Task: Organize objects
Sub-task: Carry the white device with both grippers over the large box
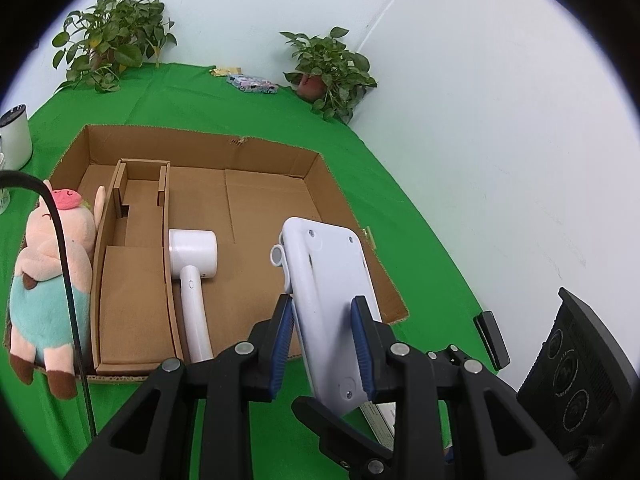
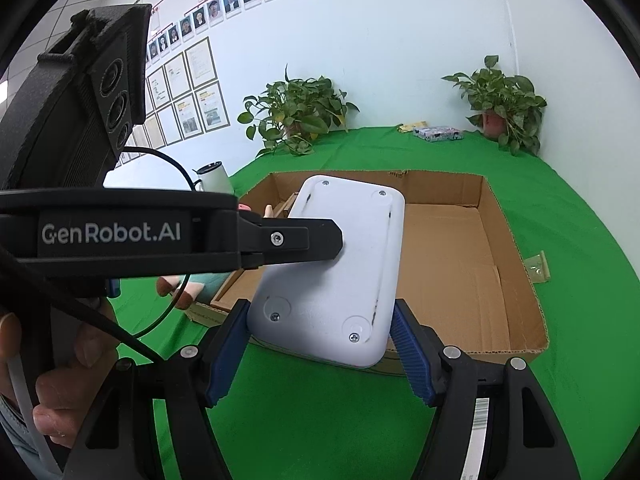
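Cardboard box (image 1: 256,216) on green cloth (image 1: 420,280) already holds a white hair dryer (image 1: 192,264); plush pig (image 1: 52,276) leans outside its left wall. White flat device (image 1: 332,300), underside up, hangs over the box's near edge, left gripper (image 1: 322,344) clamped narrow across its thickness, right gripper (image 2: 320,350) pinching its width. Risk: uneven release tips it onto the dryer or box rim.

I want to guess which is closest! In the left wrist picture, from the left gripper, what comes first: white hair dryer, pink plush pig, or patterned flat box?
1. White hair dryer, in the cardboard box, just left of the left gripper.
2. Pink plush pig, outside the box's left wall.
3. Patterned flat box, far back by the wall.
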`<move>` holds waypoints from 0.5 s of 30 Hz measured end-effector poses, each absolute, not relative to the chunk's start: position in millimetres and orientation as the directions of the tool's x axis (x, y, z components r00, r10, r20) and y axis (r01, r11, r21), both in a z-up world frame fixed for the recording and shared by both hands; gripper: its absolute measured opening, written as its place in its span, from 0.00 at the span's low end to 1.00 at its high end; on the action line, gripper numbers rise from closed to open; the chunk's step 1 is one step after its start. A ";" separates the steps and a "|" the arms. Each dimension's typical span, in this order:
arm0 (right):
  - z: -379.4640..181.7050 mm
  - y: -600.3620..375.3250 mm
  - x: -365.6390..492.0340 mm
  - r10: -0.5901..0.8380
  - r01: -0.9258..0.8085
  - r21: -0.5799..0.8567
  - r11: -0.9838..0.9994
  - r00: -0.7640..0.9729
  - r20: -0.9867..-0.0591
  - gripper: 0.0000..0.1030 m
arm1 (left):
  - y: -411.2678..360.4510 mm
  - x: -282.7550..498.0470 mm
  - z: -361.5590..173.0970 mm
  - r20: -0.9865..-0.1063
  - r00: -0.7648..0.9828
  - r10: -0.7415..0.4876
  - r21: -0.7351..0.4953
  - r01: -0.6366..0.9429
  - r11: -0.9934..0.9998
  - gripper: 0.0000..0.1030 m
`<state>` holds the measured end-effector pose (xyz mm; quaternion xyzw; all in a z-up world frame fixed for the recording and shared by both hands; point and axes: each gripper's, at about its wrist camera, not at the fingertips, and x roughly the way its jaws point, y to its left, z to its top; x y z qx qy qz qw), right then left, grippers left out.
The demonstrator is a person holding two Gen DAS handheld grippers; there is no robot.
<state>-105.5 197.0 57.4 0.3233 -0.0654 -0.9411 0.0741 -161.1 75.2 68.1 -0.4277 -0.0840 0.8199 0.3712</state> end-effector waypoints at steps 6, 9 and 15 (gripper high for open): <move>40.7 206.1 -133.4 -0.210 0.100 0.203 -0.974 -0.737 -0.643 0.65 | 81.3 -186.3 47.8 -0.677 -0.332 0.657 -0.464 -0.500 -0.731 0.27; 26.3 213.7 -153.9 -0.240 0.110 0.230 -0.967 -0.699 -0.674 0.65 | 83.4 -199.8 34.3 -0.702 -0.312 0.640 -0.466 -0.478 -0.745 0.27; -5.4 226.0 -188.0 -0.279 0.108 0.275 -0.955 -0.637 -0.719 0.65 | 88.5 -223.1 8.5 -0.745 -0.270 0.610 -0.472 -0.434 -0.768 0.27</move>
